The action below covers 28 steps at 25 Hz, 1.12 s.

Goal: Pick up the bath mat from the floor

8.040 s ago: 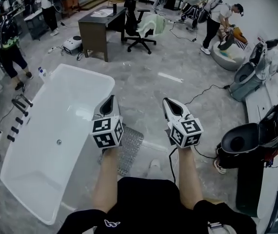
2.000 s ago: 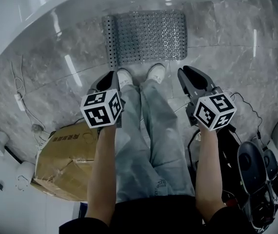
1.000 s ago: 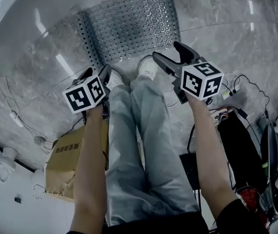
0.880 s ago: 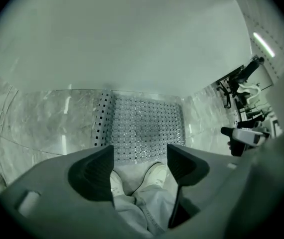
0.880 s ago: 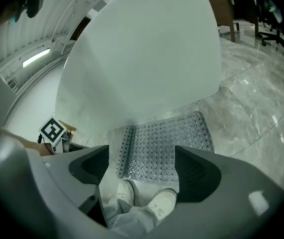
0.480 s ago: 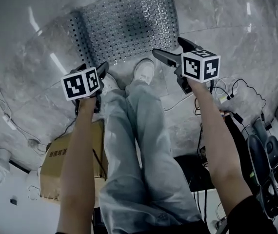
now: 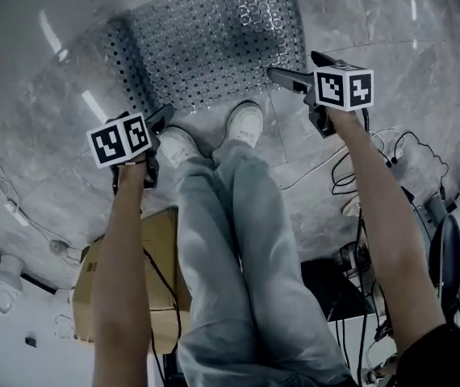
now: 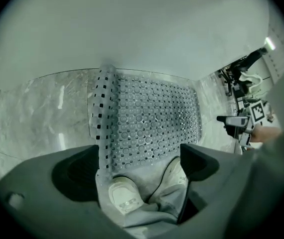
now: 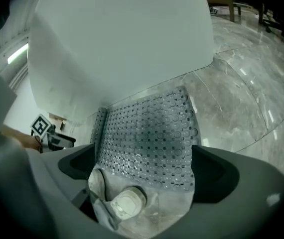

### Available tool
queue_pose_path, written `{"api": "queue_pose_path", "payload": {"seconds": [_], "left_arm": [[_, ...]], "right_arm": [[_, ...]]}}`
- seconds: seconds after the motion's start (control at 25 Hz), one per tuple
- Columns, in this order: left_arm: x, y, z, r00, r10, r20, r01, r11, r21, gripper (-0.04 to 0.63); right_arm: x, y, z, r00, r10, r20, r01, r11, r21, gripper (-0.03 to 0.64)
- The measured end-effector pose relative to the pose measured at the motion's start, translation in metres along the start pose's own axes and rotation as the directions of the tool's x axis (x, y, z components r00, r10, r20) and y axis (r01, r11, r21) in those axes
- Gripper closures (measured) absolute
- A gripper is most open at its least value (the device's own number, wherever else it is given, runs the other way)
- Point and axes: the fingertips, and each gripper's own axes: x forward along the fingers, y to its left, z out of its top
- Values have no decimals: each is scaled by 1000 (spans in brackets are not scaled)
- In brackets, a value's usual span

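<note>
The grey perforated bath mat [image 7: 214, 39] lies flat on the marble floor against the white bathtub [image 7: 12, 6], just beyond the person's white shoes [image 7: 244, 123]. My left gripper [image 7: 145, 119] hangs by the mat's near left corner, and my right gripper [image 7: 294, 64] by its near right corner. Both have just been opening and stand wide with nothing between the jaws. In the left gripper view the mat [image 8: 152, 118] shows past the left gripper [image 8: 139, 158]. In the right gripper view the mat [image 9: 149, 133] lies ahead of the right gripper [image 9: 144, 158].
A cardboard box [image 7: 161, 297] sits on the floor behind the person's left leg. Loose cables [image 7: 359, 168] and dark equipment [image 7: 456, 272] lie to the right. The tub wall [image 9: 122, 44] rises right behind the mat's far edge.
Both grippers have dropped toward the floor and moved forward to the mat's near edge. Their jaws have spread wider. The person has bent lower, so the mat looks larger.
</note>
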Motion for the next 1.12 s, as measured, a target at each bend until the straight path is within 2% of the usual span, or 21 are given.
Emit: {"api": "queue_pose_path", "payload": {"seconds": [0.12,0.4,0.52,0.68,0.84,0.92,1.12], "left_arm": [[11,11,0,1000,0,20,1,1000,-25,72],[37,36,3,1000,24,18,-23,1000,-20,72],[48,51,3,999,39,12,-39,999,-3,72],[62,71,6,998,65,12,-65,998,5,72],[79,88,5,995,97,-18,-97,995,14,72],[84,96,11,994,108,-7,-108,994,16,72],[101,106,16,995,99,10,-99,995,0,72]], "right_arm": [[6,-27,-14,996,-52,-76,47,997,-68,21],[17,-74,-6,991,-120,-57,115,989,-94,23],[27,-80,6,989,-147,-30,141,979,-146,23],[46,-94,10,987,-156,-20,150,972,-180,42],[59,-101,15,988,-154,-23,147,974,-174,66],[65,-103,17,988,-152,-25,145,974,-176,75],[78,-110,18,987,-157,-35,148,971,-190,83]]}}
